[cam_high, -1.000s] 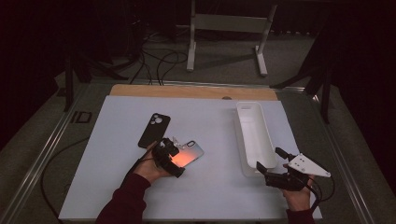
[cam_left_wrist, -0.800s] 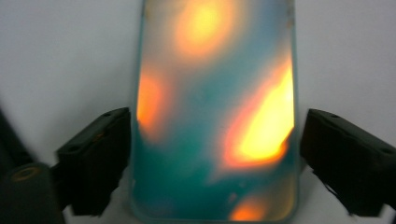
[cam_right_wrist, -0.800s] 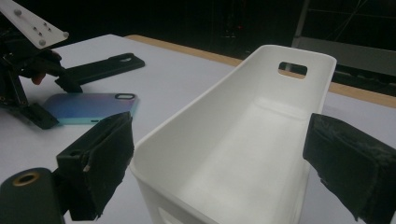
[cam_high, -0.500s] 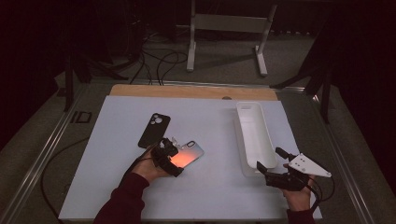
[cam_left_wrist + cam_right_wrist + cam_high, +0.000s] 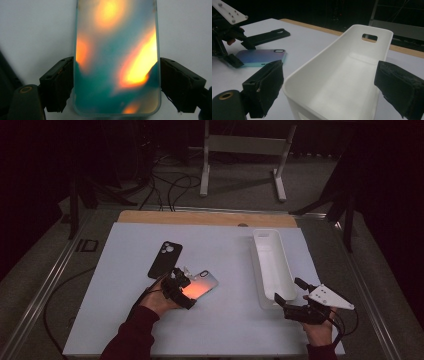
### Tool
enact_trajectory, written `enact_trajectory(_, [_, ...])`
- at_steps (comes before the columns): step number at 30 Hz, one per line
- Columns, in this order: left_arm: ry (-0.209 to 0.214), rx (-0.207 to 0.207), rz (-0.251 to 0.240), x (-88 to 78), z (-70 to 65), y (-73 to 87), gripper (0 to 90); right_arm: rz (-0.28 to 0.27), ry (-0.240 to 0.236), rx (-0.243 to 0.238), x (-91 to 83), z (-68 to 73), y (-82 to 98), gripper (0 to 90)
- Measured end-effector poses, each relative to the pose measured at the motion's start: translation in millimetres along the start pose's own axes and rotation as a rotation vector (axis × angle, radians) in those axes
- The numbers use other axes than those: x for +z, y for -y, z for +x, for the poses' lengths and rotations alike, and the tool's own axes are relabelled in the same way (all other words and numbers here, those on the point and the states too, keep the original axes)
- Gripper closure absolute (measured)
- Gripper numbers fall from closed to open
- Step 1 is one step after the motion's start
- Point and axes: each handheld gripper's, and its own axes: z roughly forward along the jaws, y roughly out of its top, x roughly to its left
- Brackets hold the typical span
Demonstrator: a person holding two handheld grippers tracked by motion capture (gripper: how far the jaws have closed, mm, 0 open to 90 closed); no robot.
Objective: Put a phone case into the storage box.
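The left hand-held gripper (image 5: 116, 87) has just been closing and now pinches the iridescent phone case (image 5: 116, 60) by its long edges, flat on the table (image 5: 120, 320), probably for lifting. The right hand-held gripper (image 5: 329, 92) waits spread before the white bin (image 5: 342, 75), perhaps to steady it.

Room is dim; most of the light falls on my bench, and everything past it drops into near black. The bench is topped by a pale white work sheet (image 5: 125, 320), with a strip of light wooden board (image 5: 200, 217) showing along its far edge. A grey metal rail (image 5: 45, 290) runs along the bench's left side, and a small black rectangular frame (image 5: 87, 245) lies beside it. Beyond the bench, grey carpeted floor (image 5: 240, 185). On it stands a pale grey metal stand on two feet (image 5: 243, 150), with loose black cables (image 5: 167, 182) curled to its left. Dark angled legs (image 5: 345, 205) stand at the right.
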Motion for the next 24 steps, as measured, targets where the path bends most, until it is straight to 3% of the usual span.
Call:
enact_trajectory(11, [-0.025,-0.014,-0.078,-22.7,1.7,-1.6,17.3,0.018,-0.01,0.012,2.4,0.3,-4.9,8.4])
enact_trajectory(17, [-0.047,0.0,-0.115,-33.1,-0.4,-6.5,17.3,0.031,-0.024,0.026,4.2,-0.8,-8.4,8.3])
enact_trajectory(24, [-0.073,0.014,-0.167,-39.0,-5.5,-14.8,17.3,0.05,-0.067,0.082,10.7,-3.2,-16.9,8.3])
